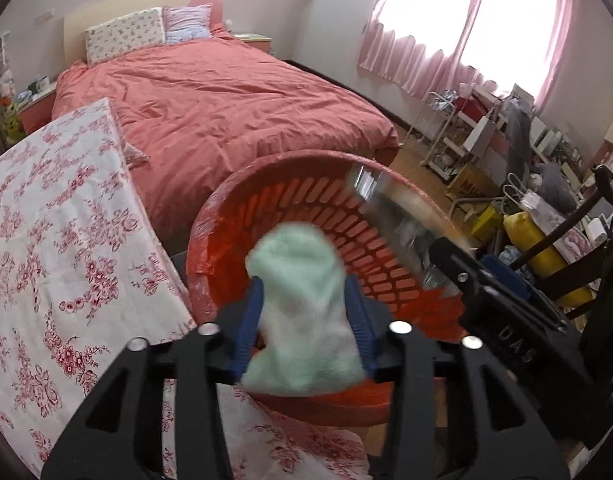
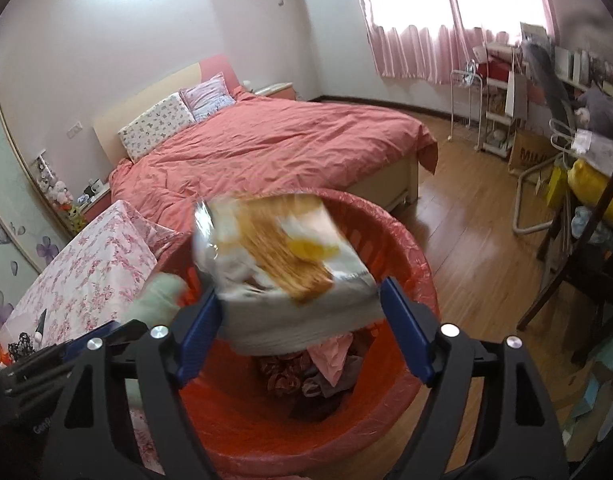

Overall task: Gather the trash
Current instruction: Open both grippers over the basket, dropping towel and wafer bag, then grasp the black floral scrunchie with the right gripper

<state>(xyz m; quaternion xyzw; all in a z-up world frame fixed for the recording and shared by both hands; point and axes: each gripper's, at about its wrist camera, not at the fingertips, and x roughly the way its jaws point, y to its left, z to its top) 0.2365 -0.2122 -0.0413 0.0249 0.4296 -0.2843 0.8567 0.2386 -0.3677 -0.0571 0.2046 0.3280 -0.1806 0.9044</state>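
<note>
- My left gripper fingers are spreading beside the pale green wad above the red bin; it may be snagging on a pad.
- My right gripper fingers are gaping around the snack packet; it risks catching the far rim and falling onto the floor.

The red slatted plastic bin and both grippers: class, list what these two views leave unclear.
- Left wrist view: bin bottom hidden by the pale green crumpled tissue wad.
- Right wrist view: printed snack packet motion-blurred, text unreadable; bin contents partly covered by it.
- Both views: pad contact with either item unclear.
</note>
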